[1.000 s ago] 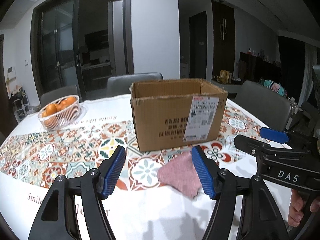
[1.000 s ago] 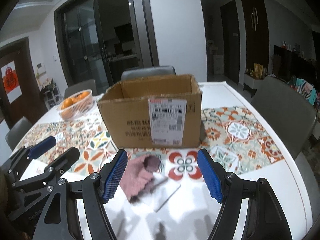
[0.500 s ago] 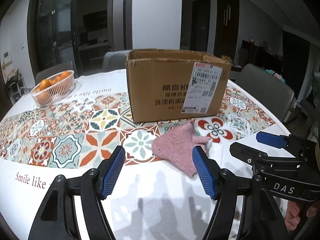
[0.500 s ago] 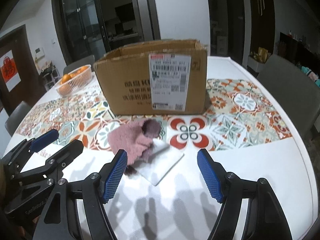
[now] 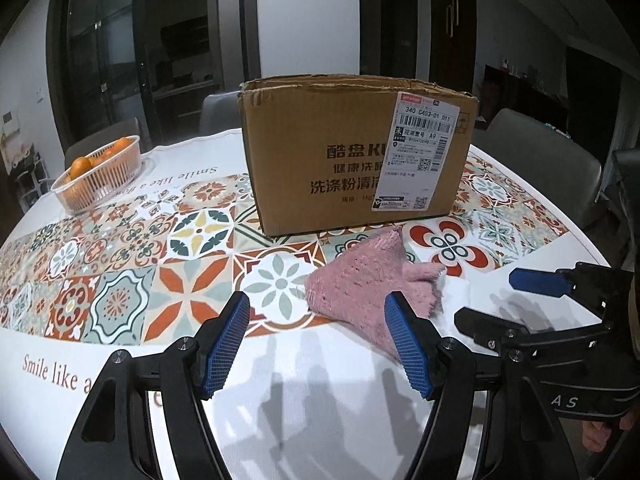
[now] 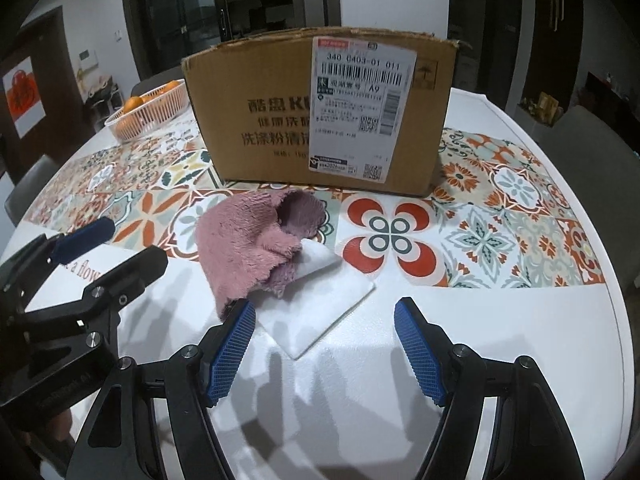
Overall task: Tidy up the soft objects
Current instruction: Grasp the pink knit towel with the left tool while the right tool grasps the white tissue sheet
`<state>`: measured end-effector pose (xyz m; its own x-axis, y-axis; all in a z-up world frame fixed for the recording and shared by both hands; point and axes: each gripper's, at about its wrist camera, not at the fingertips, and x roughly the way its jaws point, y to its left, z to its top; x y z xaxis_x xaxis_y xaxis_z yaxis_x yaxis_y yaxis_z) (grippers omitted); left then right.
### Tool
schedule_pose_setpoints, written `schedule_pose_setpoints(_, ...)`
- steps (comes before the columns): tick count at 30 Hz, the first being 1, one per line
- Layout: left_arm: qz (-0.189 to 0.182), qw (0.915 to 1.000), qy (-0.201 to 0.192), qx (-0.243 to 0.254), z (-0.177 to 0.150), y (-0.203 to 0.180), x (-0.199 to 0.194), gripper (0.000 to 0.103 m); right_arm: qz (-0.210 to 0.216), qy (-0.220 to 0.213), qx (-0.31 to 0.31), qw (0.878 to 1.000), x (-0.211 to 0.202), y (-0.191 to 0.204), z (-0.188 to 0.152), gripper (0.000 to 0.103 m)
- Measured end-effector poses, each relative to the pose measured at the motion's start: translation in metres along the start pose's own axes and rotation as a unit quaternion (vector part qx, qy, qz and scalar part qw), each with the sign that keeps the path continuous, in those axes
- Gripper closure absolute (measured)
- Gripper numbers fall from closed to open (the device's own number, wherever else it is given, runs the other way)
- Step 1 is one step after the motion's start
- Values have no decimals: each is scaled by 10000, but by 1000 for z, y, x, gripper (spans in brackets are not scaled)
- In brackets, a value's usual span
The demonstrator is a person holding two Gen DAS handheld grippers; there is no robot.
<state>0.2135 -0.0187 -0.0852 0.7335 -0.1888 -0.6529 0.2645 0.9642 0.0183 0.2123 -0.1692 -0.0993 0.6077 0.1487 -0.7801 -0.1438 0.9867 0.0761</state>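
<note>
Pink cloth (image 6: 248,240) lay over white cloth (image 6: 320,304) | your left gripper (image 5: 316,344) and right gripper (image 6: 322,350) gaped, empty | risk: grabbing both layers together.

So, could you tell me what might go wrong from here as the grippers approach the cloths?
1. The pink cloth lies partly over the white cloth, so a pinch may lift both or drag one along.
2. The left gripper and right gripper, both open, sit close together near the same pile and could collide.
3. The box stands right behind the pile; a forward push may shove cloth against it.
</note>
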Motion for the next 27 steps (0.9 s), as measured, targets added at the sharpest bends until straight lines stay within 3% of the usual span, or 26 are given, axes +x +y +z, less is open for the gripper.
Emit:
schedule_pose_setpoints(12, -530, 9977, 235, -342, 17, 2, 35, 30, 207, 111, -243, 9994, 21, 4, 7, 30)
schedule_pose_setpoints(22, -419, 9970, 499, -418, 20, -3, 63, 30, 197, 202, -306, 9991, 38, 2, 10, 31)
schedule_pose_setpoints(24, -416, 9970, 511, -398, 20, -4, 66, 30, 222, 272, -274, 9990, 42, 0, 8, 35)
schedule_pose_setpoints(27, -461, 9968, 540, -377, 17, -4, 69, 44, 228, 296, -274, 9989, 46, -1, 6, 38)
